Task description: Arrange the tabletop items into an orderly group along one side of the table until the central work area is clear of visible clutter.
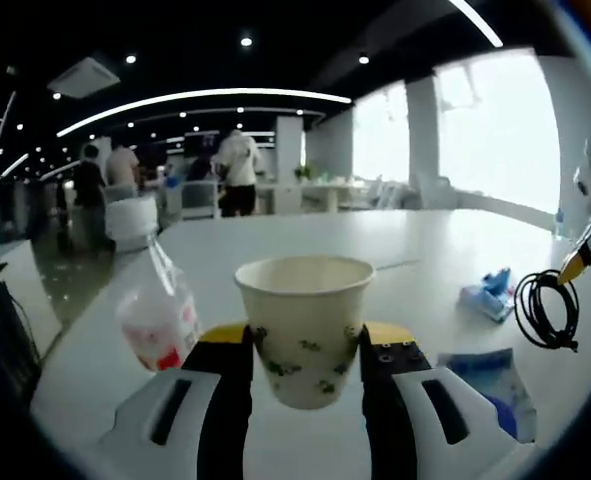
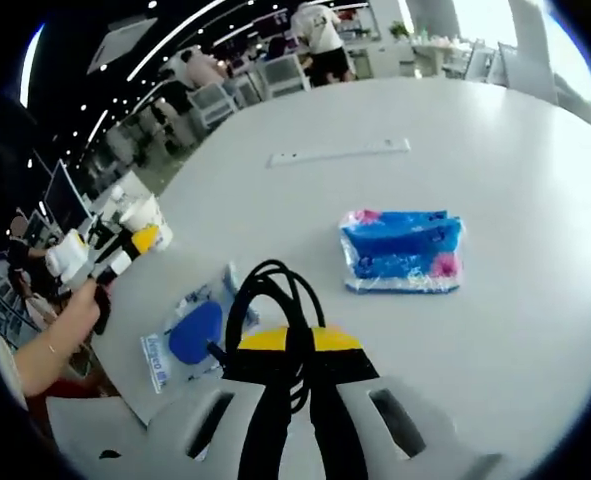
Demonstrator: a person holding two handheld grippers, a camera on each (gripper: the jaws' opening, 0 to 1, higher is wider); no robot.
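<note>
A paper cup (image 1: 305, 325) is clamped in the left gripper (image 1: 305, 365) and a black cable (image 2: 275, 310) in the right gripper (image 2: 293, 375) (both mid-carry), while a blue packet (image 2: 403, 250) is left lying mid-table.

Both grippers look alike — the left gripper (image 1: 306, 400) has two black jaws with yellow tips set in pale grey housings with dark slots. The right gripper (image 2: 293, 400) shares that build — black jaws, yellow band, grey shells.

Beyond the blue packet (image 2: 403, 250) the table (image 2: 395, 120) lies open (apparently bare), save a flat strip (image 2: 339, 153).
</note>
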